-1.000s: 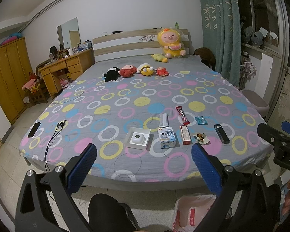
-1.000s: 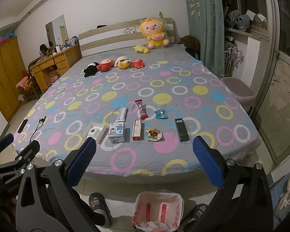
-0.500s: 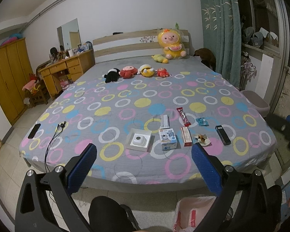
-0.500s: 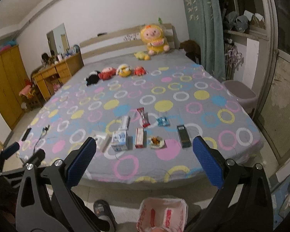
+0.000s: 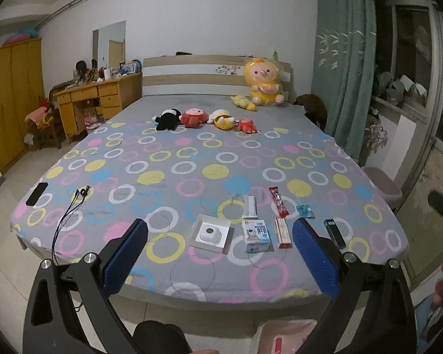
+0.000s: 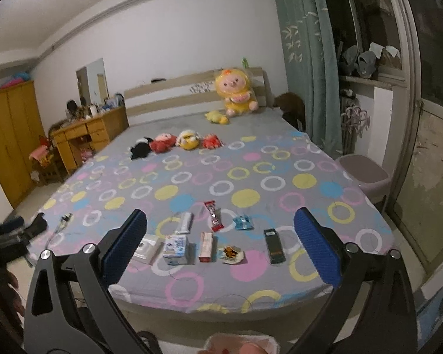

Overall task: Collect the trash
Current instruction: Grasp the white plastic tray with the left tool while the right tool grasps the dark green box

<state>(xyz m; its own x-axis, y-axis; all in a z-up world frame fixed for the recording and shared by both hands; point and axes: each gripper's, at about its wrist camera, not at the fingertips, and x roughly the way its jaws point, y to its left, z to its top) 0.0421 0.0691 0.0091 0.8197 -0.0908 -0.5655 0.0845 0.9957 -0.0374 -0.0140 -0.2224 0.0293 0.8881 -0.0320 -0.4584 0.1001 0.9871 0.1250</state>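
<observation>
Two hand-held grippers, both spread wide and holding nothing, stand off from the foot of the bed.

Left wrist view: the left hand-held gripper [image 5: 220, 252] hangs above the bed [image 5: 192, 159] edge, jaws apart. The trash lies in a loose row near that edge: white tray [image 5: 211, 234], milk carton [image 5: 256, 234], red box [image 5: 282, 233], white tube [image 5: 249, 206], red wrapper [image 5: 278, 202], blue wrapper [image 5: 305, 211], black box [image 5: 334, 231]. The bag [image 5: 283, 334] sits on the floor below, partly hidden by the gripper frame. Risk: a phone [image 5: 37, 189] and earphones [image 5: 71, 209] lie on the left part of the bed, well apart from the row; a careless sweep could bin them as trash.

Right wrist view: the right hand-held gripper [image 6: 220, 249] is likewise wide open, facing the same row. A crumpled snack wrapper [image 6: 231, 253] lies flat between the red box and the black box. Risks, in my judgement: flat wrappers may slip from the pads or drag a pinch of the sheet with them; close neighbours such as the carton and tray may be knocked while one is grasped; the bag mouth [image 6: 242, 343] is barely in frame, so a release could miss it. Some blur in this view suggests motion.
</observation>
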